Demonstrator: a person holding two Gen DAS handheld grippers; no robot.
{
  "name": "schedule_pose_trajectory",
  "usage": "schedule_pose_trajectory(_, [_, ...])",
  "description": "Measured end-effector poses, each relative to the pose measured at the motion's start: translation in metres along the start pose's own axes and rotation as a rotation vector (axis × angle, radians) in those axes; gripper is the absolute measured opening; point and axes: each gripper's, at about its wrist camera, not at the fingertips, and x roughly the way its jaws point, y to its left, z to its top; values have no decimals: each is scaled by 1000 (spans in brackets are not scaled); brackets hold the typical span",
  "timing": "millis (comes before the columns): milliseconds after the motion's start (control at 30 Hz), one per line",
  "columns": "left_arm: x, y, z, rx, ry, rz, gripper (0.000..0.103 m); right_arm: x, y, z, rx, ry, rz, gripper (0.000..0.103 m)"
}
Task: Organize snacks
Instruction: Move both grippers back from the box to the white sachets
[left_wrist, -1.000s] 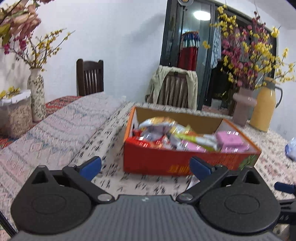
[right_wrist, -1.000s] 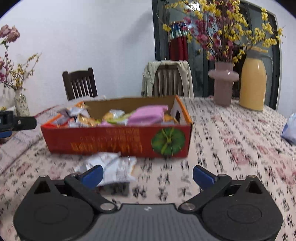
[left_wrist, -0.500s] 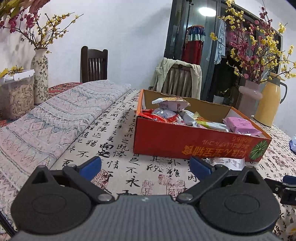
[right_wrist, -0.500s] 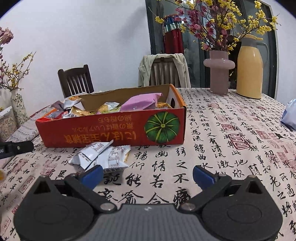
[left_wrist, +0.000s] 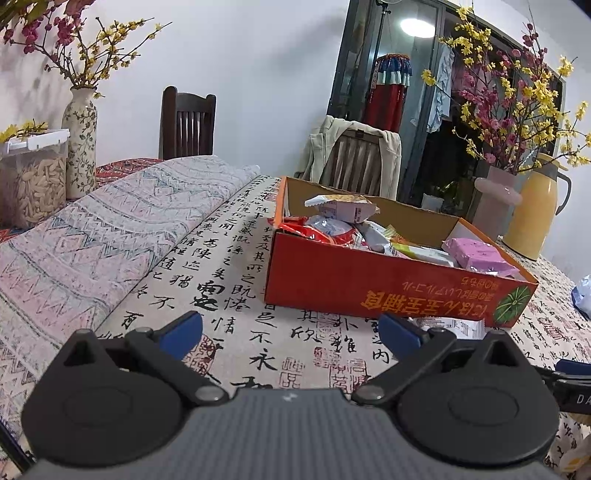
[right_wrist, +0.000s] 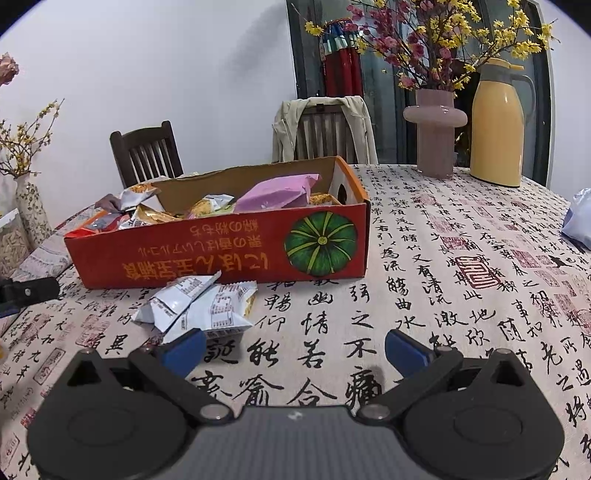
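Both jaws wide, nothing held: right gripper (right_wrist: 293, 349) sits near the loose snack packets (right_wrist: 199, 308), which lie at its 11 o'clock, just in front of the red box (right_wrist: 221, 258); left gripper (left_wrist: 290, 332) faces the box from its other end. Packets look light, crinkly, probably slippery, so pinch a sealed edge. Box print is upside down with a green pumpkin graphic; packet text is too small to read.

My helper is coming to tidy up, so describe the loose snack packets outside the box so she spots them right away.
Find the long red cardboard box with the green pumpkin picture on the calligraphy tablecloth. On the cloth against its printed front side lie the white snack packets, overlapping. Unlike the colourful snacks inside the box, they are outside it, white with small grey print.
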Motion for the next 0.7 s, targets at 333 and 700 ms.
schedule_pose_trajectory(333, [-1, 4, 0, -19, -2, -16, 103, 6, 0, 14, 9, 15, -51, 102])
schedule_pose_trajectory(700, [-3, 5, 0, -29, -8, -25, 103, 44, 16, 49, -4, 100, -10, 64])
